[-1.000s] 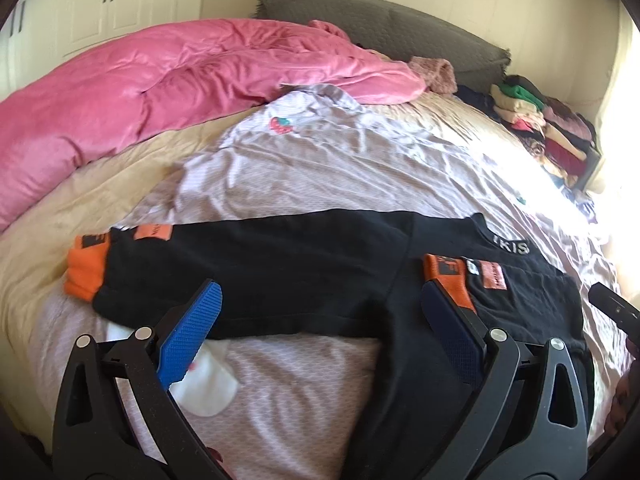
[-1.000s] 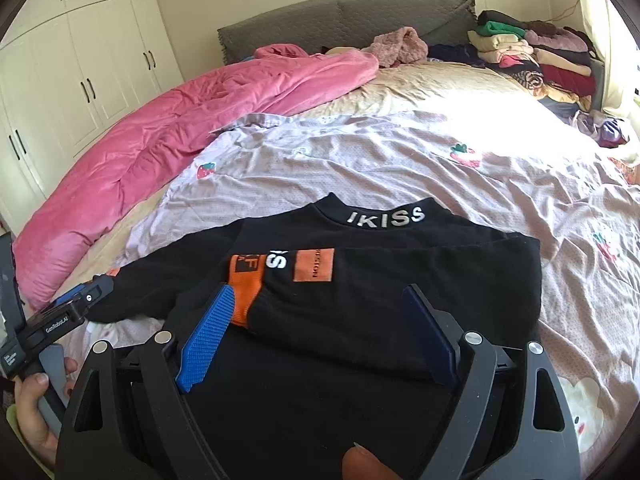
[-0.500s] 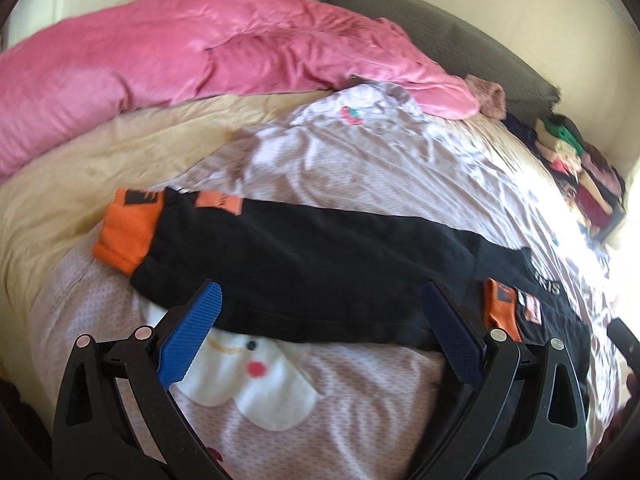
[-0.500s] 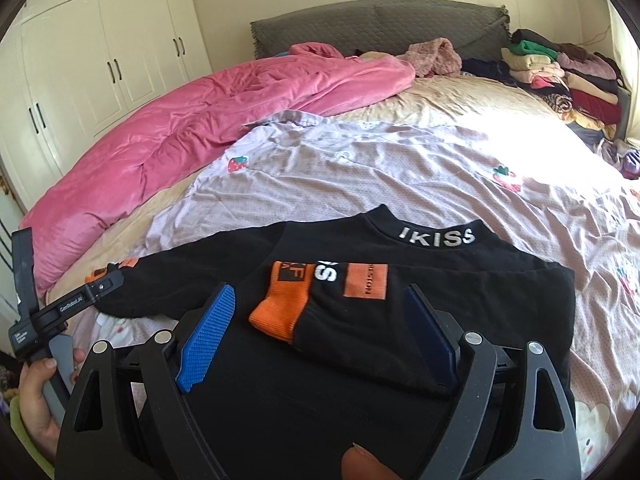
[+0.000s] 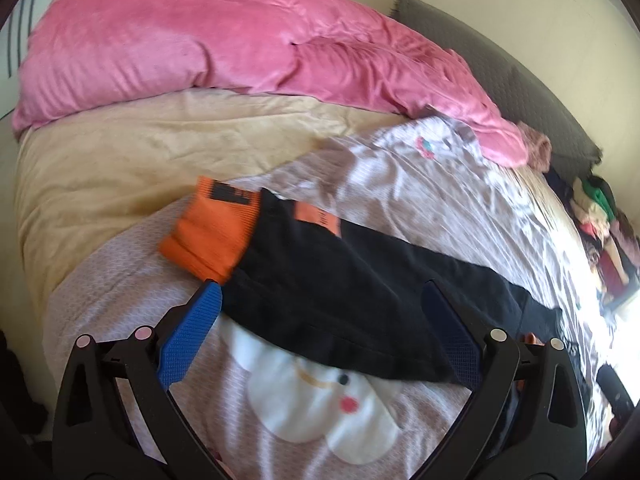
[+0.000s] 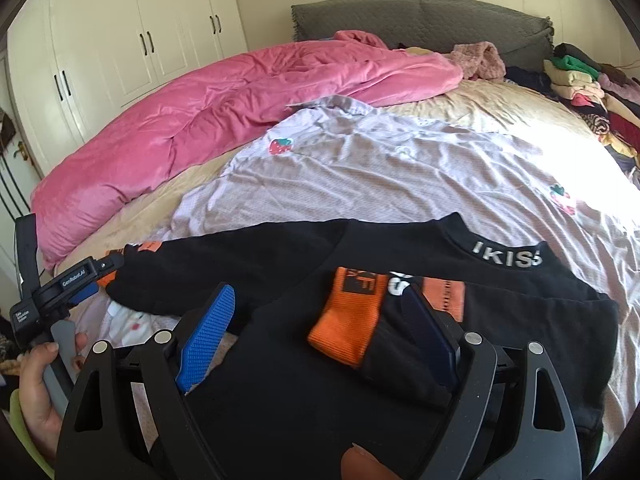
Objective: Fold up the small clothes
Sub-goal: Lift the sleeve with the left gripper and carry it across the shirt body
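A: On the bed, seen from the left wrist, what lies in front of the left gripper [image 5: 320, 336]?

B: A black long-sleeved sweatshirt with orange ribbed cuffs [image 5: 344, 292] lies flat on a lilac dotted sheet with a white cartoon print [image 5: 312, 412]. Its 1 outstretched sleeve runs across the picture, and the orange cuff [image 5: 212, 232] at its end sits up and to the left of the gripper's blue fingertip.

A: And the jaws?

B: Wide apart, gripping nothing. The sleeve shows between the 2 pads, but I cannot tell whether they touch the cloth.

A: What lies behind?

B: A rumpled pink plush duvet [image 5: 224, 40] along the far side, a cream blanket [image 5: 120, 152] below it, and a stack of folded clothes [image 5: 600, 216] at the right edge.

A: Now the right wrist view.

B: The right gripper [image 6: 320, 328] hovers over the sweatshirt's body [image 6: 288, 368]. The other sleeve is folded across the chest, its orange cuff [image 6: 348, 320] lying between the 2 pads. The collar reads "IKIS" in white. These jaws also stand wide, with nothing clamped.

A: Is the left gripper visible here?

B: Yes, at the left edge [image 6: 84, 280], held in a person's hand [image 6: 40, 392], its tip near the far sleeve's cuff. White wardrobe doors [image 6: 132, 44] stand behind.
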`<control>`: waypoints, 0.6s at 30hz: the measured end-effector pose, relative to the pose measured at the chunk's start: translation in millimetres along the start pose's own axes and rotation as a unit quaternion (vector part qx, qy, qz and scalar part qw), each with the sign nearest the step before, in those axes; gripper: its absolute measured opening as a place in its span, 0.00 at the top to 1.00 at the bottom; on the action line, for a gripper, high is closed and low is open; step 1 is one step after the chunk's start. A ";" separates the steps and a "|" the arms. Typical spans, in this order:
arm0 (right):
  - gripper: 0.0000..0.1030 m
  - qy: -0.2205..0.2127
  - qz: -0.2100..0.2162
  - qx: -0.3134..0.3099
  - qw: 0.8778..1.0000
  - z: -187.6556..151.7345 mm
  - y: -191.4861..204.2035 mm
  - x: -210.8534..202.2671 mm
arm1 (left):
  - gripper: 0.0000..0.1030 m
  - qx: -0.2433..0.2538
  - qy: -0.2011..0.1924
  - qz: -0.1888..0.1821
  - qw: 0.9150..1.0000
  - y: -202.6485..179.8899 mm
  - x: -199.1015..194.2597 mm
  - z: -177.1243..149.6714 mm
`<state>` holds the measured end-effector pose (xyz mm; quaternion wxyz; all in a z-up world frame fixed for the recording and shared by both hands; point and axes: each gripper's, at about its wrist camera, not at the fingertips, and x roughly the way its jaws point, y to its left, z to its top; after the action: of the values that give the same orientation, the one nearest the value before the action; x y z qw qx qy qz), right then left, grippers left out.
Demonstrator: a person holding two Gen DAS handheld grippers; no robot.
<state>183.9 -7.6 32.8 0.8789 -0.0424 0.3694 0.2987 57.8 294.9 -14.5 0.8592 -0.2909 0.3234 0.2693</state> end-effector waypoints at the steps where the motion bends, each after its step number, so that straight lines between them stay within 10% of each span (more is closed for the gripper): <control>1: 0.18 0.003 0.002 -0.003 1.000 0.3 4.0 3.6 | 0.09 -0.006 0.000 0.004 1.000 4.1 1.3 1.1; 18: 0.18 0.031 0.022 0.011 0.999 -14.0 18.4 35.6 | 0.09 -0.098 0.010 -0.001 0.995 60.7 38.1 11.6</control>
<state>184.6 20.9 1.3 0.8603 -0.0342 0.4009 0.3130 47.5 354.9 -54.2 0.8237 -0.3763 0.3038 0.2960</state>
